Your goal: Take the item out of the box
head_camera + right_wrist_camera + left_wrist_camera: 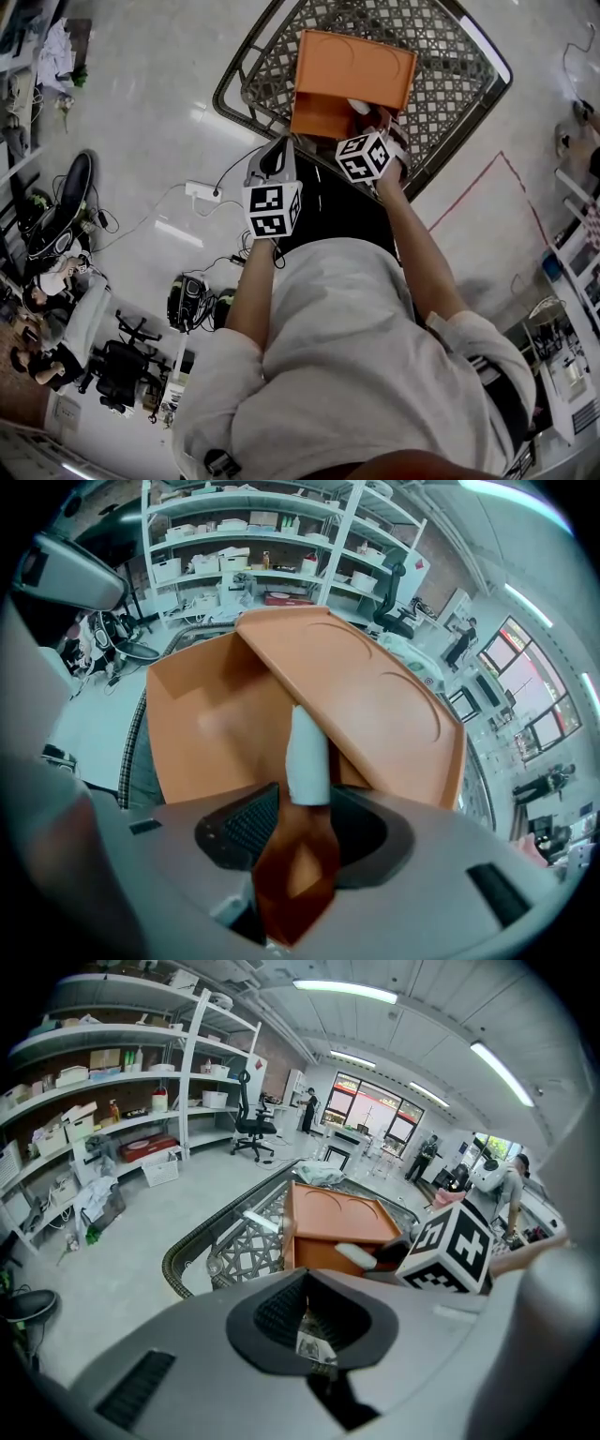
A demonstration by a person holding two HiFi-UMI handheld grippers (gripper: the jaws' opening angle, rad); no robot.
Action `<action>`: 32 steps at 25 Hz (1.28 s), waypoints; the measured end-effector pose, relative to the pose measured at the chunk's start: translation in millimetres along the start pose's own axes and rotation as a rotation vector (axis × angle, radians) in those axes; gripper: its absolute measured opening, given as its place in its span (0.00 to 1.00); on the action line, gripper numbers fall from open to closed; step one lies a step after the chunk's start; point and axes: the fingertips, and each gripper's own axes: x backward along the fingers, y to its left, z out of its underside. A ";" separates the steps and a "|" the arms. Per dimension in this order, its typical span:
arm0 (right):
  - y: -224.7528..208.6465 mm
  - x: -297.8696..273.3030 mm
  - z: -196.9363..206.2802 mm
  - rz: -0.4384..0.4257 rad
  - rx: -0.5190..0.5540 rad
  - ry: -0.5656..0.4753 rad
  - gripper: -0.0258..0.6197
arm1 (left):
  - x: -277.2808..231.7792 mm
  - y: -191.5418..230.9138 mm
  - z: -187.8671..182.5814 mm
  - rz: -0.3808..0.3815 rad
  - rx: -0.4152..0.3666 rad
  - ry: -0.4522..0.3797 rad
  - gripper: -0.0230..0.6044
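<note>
An orange cardboard box (352, 80) lies in a dark lattice cart basket (450, 84), its lid (375, 696) raised and tilted. Only bare orange walls (216, 724) show inside it; I see no item. My right gripper (367, 112) reaches down into the box's near side. One white fingertip (307, 757) shows there, and an orange flap (295, 864) stands between the jaws with nothing seen to pinch it. My left gripper (274, 155) hangs at the basket's near rim, left of the box (333, 1222). Its fingers are hidden by its own body.
The basket's rim (187, 1251) curves round the box. A white power strip (202, 192) with cables lies on the floor to the left, near office chairs (122, 366). Red tape (487, 183) marks the floor on the right. Shelving (112, 1072) lines the room's wall.
</note>
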 end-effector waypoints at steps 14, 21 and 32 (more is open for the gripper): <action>-3.6 1.3 0.4 0.030 0.014 -0.013 0.23 | 2.2 0.3 2.8 0.008 -0.002 -0.003 0.05; -6.9 10.8 -0.9 0.010 0.050 -0.006 0.23 | 5.2 -1.4 -4.1 0.016 -0.004 -0.008 0.05; 12.9 20.6 1.2 0.034 0.162 -0.004 0.22 | 13.0 5.6 7.6 0.039 -0.016 -0.015 0.05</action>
